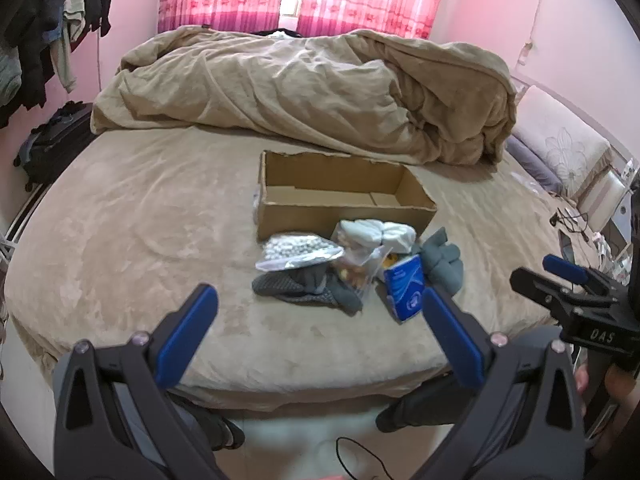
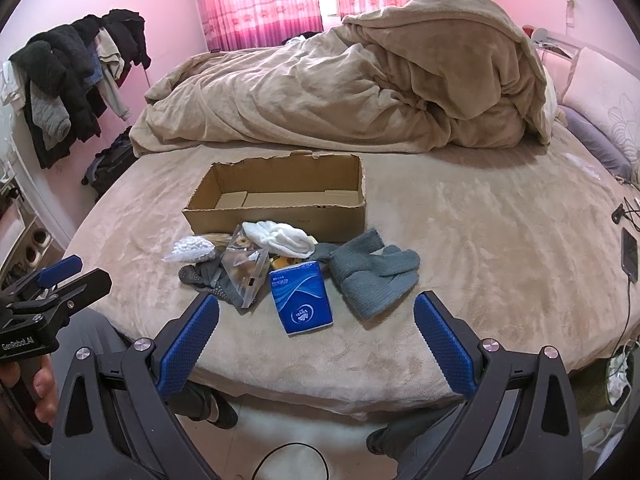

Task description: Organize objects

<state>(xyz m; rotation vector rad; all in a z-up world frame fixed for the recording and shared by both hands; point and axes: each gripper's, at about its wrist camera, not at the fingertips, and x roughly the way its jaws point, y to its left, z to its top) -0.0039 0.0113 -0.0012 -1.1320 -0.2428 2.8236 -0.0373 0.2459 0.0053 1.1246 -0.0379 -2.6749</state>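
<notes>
Beige plush covers the bed (image 1: 140,208), and in the left wrist view a cardboard box (image 1: 340,192) sits open on it, nothing visible inside. Just in front of the box lies a small heap: a clear bag of white beads (image 1: 294,250), a dark grey knitted piece (image 1: 304,290), white socks (image 1: 386,234), a blue tissue pack (image 1: 406,286) and grey-blue gloves (image 1: 442,258). The left gripper (image 1: 320,334) hangs above the near edge of the bed with its fingers spread wide and nothing between them; the heap lies ahead of it, a little right of centre. The right gripper (image 1: 560,276) shows at the right edge, clear of the heap.

In the right wrist view the right gripper (image 2: 316,338) is also spread wide and holds nothing. The tissue pack (image 2: 302,298) lies straight ahead between its fingers, apart from them. The gloves (image 2: 372,276) lie to the right of the pack, a clear snack bag (image 2: 244,270) and the white socks (image 2: 280,240) to the left, the box (image 2: 280,204) behind them. The left gripper (image 2: 60,284) shows at the left edge. A crumpled beige blanket (image 2: 360,88) fills the far side of the bed
</notes>
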